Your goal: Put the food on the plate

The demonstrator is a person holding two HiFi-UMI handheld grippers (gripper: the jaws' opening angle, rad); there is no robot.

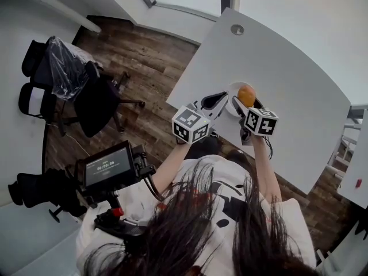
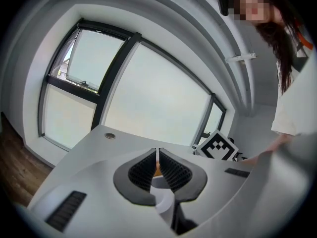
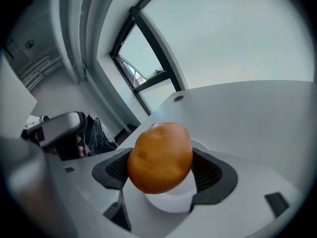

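A round orange-brown food item (image 1: 246,95) hangs just over a small white plate (image 1: 233,89) on the white table (image 1: 299,79). My right gripper (image 1: 248,104) is shut on it. In the right gripper view the food (image 3: 161,157) fills the gap between both dark pads, with the plate (image 3: 171,201) right beneath. My left gripper (image 1: 217,101) sits at the plate's left edge. In the left gripper view its jaws (image 2: 157,163) stand nearly together on a thin white rim of the plate (image 2: 162,195), and a sliver of orange shows behind them.
A round cable grommet (image 1: 237,29) is set in the table's far part. Black office chairs (image 1: 92,94) stand on the wooden floor to the left. A screen on a rig (image 1: 106,167) sits at the person's left side. Large windows face the table.
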